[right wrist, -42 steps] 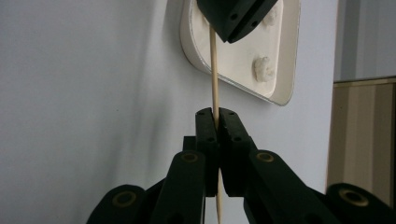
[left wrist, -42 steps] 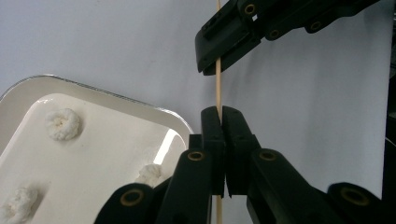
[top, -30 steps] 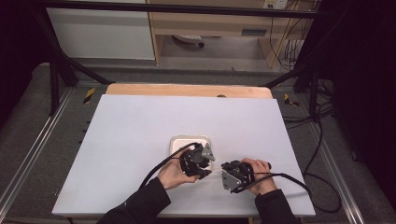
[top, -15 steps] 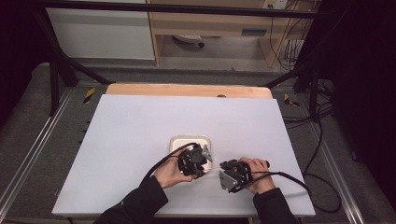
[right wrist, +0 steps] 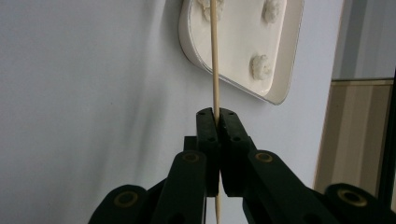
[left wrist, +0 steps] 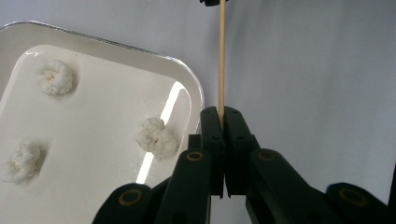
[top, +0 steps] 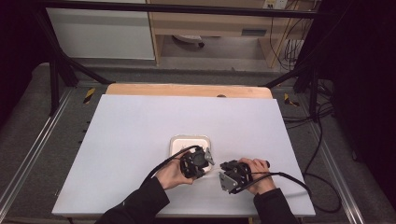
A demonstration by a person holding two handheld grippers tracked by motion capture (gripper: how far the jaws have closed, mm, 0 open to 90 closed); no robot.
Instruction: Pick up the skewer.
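A thin wooden skewer [left wrist: 221, 56] runs between my two grippers just right of a white tray [left wrist: 195, 88]. My left gripper [left wrist: 221, 112] is shut on one end of the skewer; its jaws have just been closing onto the stick. The skewer leads away to the other gripper's black tips at the top edge. My right gripper [right wrist: 215, 112] is shut on the same skewer [right wrist: 214, 56], which points on toward the tray [right wrist: 280, 93]. Three white fluffy pieces [left wrist: 156, 137] lie apart in the tray. From above, the left gripper [top: 198, 162] and the right gripper [top: 232, 175] sit close together at the tray's [top: 189, 140] near side.
The pale grey tabletop [top: 130, 140] spreads wide on all sides of the tray. A wooden strip [top: 187, 90] edges its far side. Black cables [top: 289, 179] trail from the grippers to the right. Metal rails flank the table.
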